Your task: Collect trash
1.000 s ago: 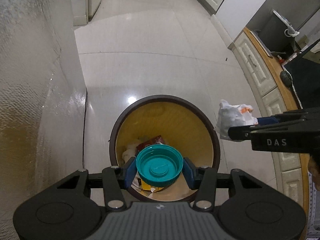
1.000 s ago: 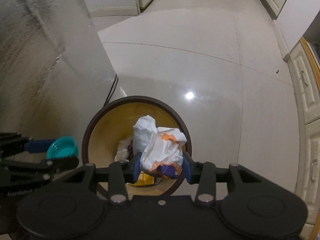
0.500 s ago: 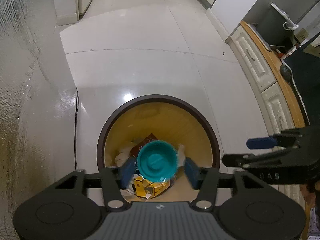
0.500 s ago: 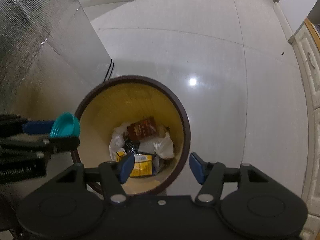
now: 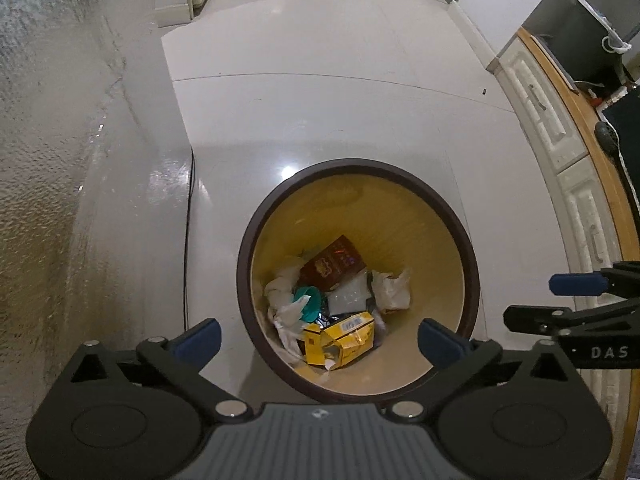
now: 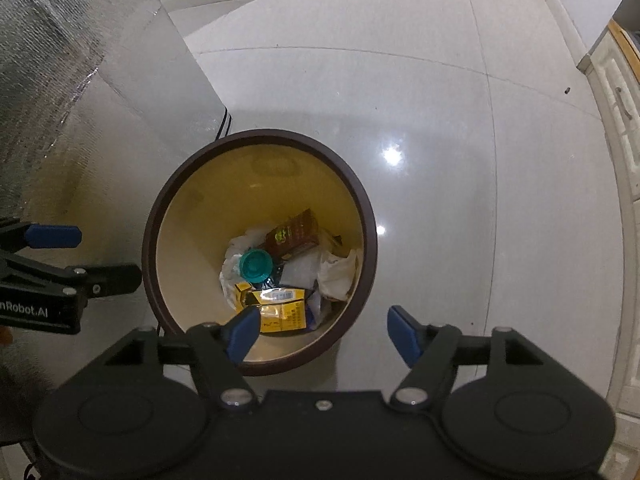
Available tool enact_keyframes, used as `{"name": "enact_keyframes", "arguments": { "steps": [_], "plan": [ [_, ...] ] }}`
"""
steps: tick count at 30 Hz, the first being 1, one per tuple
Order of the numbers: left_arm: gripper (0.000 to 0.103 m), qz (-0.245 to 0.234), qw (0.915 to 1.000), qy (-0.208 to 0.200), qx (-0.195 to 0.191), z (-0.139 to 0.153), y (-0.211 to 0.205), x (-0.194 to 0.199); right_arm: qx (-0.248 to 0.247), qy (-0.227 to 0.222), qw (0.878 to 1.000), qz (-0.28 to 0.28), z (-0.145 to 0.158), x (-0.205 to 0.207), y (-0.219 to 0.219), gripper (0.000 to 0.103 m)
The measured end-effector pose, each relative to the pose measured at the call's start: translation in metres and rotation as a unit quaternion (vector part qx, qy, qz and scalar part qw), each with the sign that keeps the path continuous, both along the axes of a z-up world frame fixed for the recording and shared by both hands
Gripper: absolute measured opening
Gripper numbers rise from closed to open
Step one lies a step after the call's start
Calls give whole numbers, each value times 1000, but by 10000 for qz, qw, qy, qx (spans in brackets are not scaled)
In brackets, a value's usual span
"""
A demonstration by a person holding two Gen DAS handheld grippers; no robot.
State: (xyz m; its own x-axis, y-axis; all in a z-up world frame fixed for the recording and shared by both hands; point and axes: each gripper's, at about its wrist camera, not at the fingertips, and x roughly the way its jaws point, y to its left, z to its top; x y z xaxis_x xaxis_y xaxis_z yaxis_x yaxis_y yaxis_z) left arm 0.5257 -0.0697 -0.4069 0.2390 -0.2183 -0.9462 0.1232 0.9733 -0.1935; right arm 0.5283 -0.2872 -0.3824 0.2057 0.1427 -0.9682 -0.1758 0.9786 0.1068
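Note:
A round trash bin with a dark brown rim (image 5: 360, 166) (image 6: 256, 136) and yellow inside stands on the floor below both grippers. Inside lie a teal lid (image 5: 310, 306) (image 6: 256, 266), a crumpled white bag (image 5: 394, 290) (image 6: 338, 270), a brown packet (image 5: 332, 266) (image 6: 294, 236), a yellow carton (image 5: 340, 338) (image 6: 280, 308) and white wrappers. My left gripper (image 5: 318, 338) is open and empty above the bin's near edge. My right gripper (image 6: 322, 336) is open and empty above the bin's near right edge.
A shiny metal-faced appliance (image 5: 60, 160) (image 6: 60, 80) stands close on the left, with a black cable (image 5: 187, 240) down its corner. White cabinets under a wooden counter (image 5: 568, 128) (image 6: 616, 80) run along the right. Glossy white floor tiles (image 5: 320, 100) lie beyond the bin.
The right gripper opened and dropped the white bag into the bin. Then the left gripper opened and the teal lid fell into the bin. Both now stand wide open.

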Motion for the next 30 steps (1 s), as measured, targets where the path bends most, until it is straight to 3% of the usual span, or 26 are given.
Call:
{"name": "enact_keyframes", "arguments": {
  "steps": [14,30],
  "plan": [
    [103,127,9997,-138,131,43,9,-14,136,-311,9992,-209,48,-11,-11,103],
    [103,60,9968,-769,218,136,10,-61,354,-896,9921,-797,133,-60,-15,103]
  ]
}}
